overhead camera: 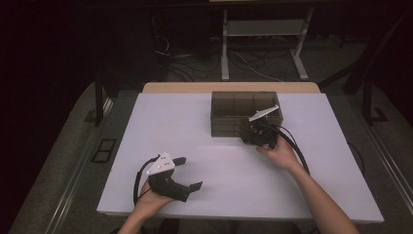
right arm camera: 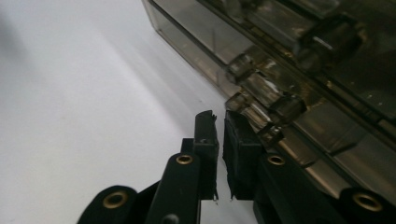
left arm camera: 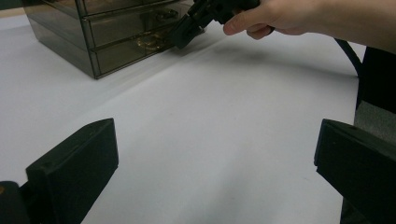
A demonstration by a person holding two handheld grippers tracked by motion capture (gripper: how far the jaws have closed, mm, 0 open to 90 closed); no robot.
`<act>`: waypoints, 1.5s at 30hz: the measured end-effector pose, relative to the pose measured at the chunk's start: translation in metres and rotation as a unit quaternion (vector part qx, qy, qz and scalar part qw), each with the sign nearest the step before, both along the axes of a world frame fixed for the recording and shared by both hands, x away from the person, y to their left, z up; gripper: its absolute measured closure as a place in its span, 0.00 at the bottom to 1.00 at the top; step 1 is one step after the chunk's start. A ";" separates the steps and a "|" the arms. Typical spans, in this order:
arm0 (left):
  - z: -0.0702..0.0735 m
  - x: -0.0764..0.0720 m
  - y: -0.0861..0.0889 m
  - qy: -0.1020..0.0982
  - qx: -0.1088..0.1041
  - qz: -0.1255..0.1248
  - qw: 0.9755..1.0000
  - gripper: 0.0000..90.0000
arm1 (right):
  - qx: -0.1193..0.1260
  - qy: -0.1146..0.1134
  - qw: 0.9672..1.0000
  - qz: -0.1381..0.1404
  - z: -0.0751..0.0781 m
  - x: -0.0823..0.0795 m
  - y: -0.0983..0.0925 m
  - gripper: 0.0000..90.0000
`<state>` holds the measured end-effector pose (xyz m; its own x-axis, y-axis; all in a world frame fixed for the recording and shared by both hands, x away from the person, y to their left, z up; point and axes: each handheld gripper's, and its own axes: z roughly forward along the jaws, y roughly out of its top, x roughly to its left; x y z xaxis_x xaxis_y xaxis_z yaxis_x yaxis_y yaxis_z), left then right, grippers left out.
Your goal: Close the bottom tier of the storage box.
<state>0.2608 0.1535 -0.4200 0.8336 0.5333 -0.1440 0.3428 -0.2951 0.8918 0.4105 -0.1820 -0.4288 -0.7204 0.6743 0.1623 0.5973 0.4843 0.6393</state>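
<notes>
A smoked see-through drawer box (overhead camera: 246, 105) stands at the back of the white table (overhead camera: 195, 126). My right gripper (overhead camera: 248, 129) is at the box's front, low down by the bottom drawers. In the right gripper view its jaws (right arm camera: 219, 116) stand a narrow slit apart with nothing between them, the tips just beside a small clear drawer handle (right arm camera: 286, 107). The left gripper view shows that gripper (left arm camera: 180, 37) against the box (left arm camera: 107, 32). My left gripper (overhead camera: 189, 172) rests near the table's front left, jaws wide open (left arm camera: 215, 135) and empty, pointing towards the box.
The white tabletop reaches from the box to the front edge (overhead camera: 234, 214). Black cables trail from both grippers, one looping past the right hand (overhead camera: 280, 153). Behind the table are a metal frame (overhead camera: 265, 44) and floor cables.
</notes>
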 end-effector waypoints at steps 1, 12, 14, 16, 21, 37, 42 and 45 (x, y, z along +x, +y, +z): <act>0.000 0.000 0.000 0.000 0.000 -0.001 1.000 0.00 | 0.001 0.001 1.000 0.003 0.001 -0.001 0.000 0.89; 0.000 0.001 0.000 0.000 0.001 -0.001 1.000 0.00 | 0.016 0.009 1.000 0.014 0.012 -0.015 0.000 0.67; 0.000 0.001 0.000 0.000 0.002 -0.002 1.000 0.00 | 0.018 0.007 1.000 0.012 0.013 -0.018 0.000 0.61; 0.000 0.000 0.000 0.000 0.002 -0.002 1.000 0.00 | 0.019 0.005 1.000 0.011 0.015 -0.022 -0.001 0.53; 0.000 0.000 0.000 0.000 0.001 -0.002 1.000 0.00 | 0.025 -0.001 1.000 0.014 0.021 -0.032 -0.004 0.35; 0.001 -0.001 -0.001 -0.002 0.001 -0.004 1.000 0.00 | 0.062 -0.013 0.998 0.005 0.041 -0.061 -0.029 0.00; 0.001 -0.002 -0.001 -0.002 -0.001 -0.003 1.000 0.00 | 0.072 -0.012 0.997 -0.001 0.048 -0.070 -0.038 0.00; 0.001 -0.002 0.000 -0.002 0.000 -0.002 1.000 0.00 | 0.076 -0.016 0.997 -0.005 0.050 -0.075 -0.043 0.00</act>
<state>0.2593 0.1531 -0.4187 0.8364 0.5298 -0.1405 0.3378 -0.2964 0.8933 0.3356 -0.2247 -0.3785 -0.7204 0.6506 0.2402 0.5792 0.3739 0.7243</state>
